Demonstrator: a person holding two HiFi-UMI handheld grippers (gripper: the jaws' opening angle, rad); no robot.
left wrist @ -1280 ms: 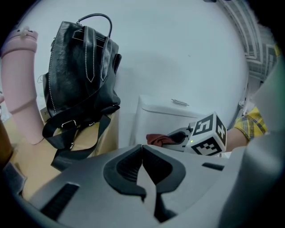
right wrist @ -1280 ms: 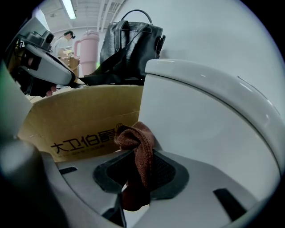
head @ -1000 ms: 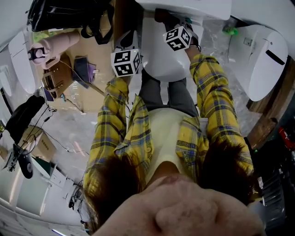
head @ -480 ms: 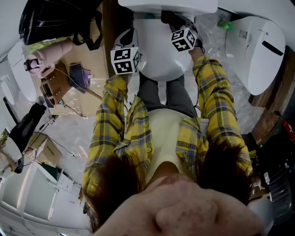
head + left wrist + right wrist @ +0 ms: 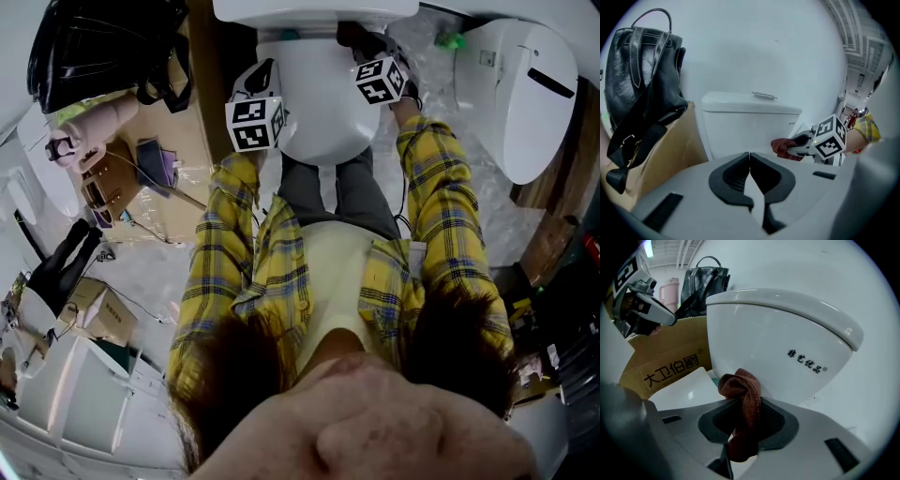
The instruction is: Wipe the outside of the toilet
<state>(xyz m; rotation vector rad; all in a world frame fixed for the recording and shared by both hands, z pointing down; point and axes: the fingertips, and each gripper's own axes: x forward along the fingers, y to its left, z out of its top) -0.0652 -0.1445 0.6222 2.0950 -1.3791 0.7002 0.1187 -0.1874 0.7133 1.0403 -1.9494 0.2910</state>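
While the right gripper (image 5: 743, 416) pinches a reddish-brown cloth (image 5: 740, 390) between its jaws, the bunched upper end of that cloth sits at the lower wall of the white toilet tank (image 5: 787, 329); contact cannot be confirmed. The left gripper (image 5: 750, 178) has its jaws pressed together with nothing between them, and it points toward the tank front. A cardboard box (image 5: 665, 366) stands just beside the toilet, with a black bag (image 5: 642, 79) at its top.
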